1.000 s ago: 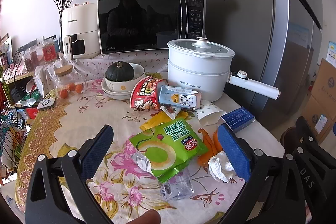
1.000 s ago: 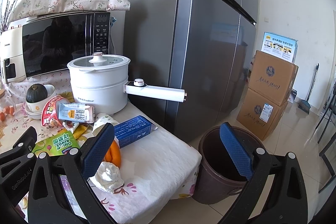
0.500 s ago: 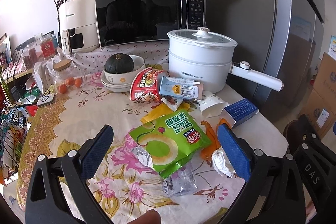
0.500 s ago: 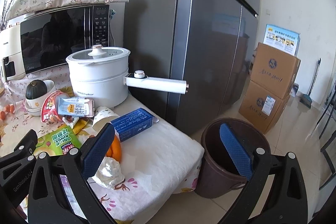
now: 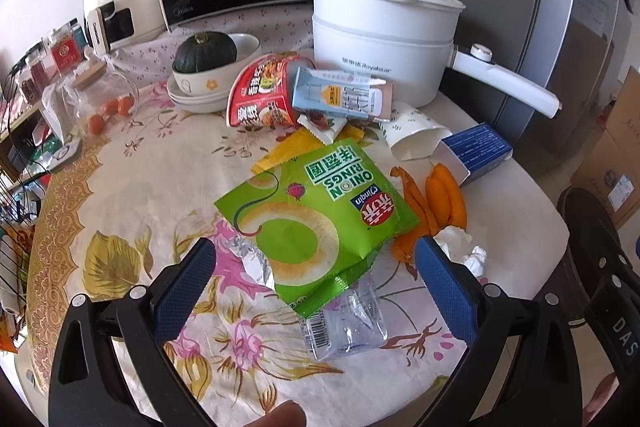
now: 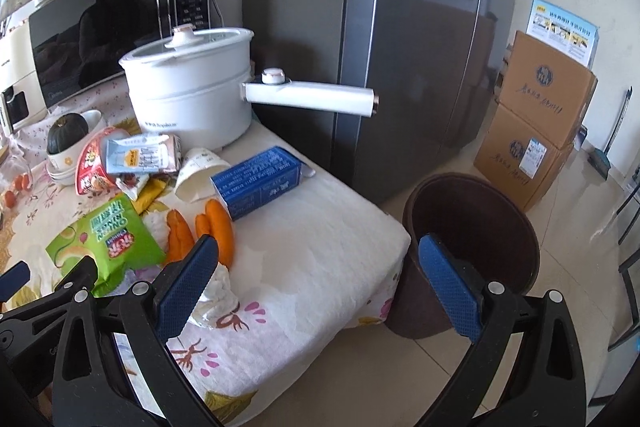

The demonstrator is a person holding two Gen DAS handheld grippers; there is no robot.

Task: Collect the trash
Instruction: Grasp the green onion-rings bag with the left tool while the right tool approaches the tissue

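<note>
Your left gripper (image 5: 314, 281) hangs released over the green onion-ring bag (image 5: 316, 211) near the counter's (image 5: 512, 227) front edge; pinch its foil end. Your right gripper (image 6: 318, 277) is released too, above the counter's corner beside the brown bin (image 6: 472, 227).

Bare bench (image 6: 320, 259) is left in front of the white pot (image 6: 192, 87); its long handle (image 6: 312, 95) juts out toward the brown bin (image 6: 472, 227), whose mouth is unobstructed.

Floral-clothed table (image 5: 132, 187) under snack bag (image 5: 316, 211), carton (image 5: 340, 99), perhaps peels (image 5: 440, 199).
</note>
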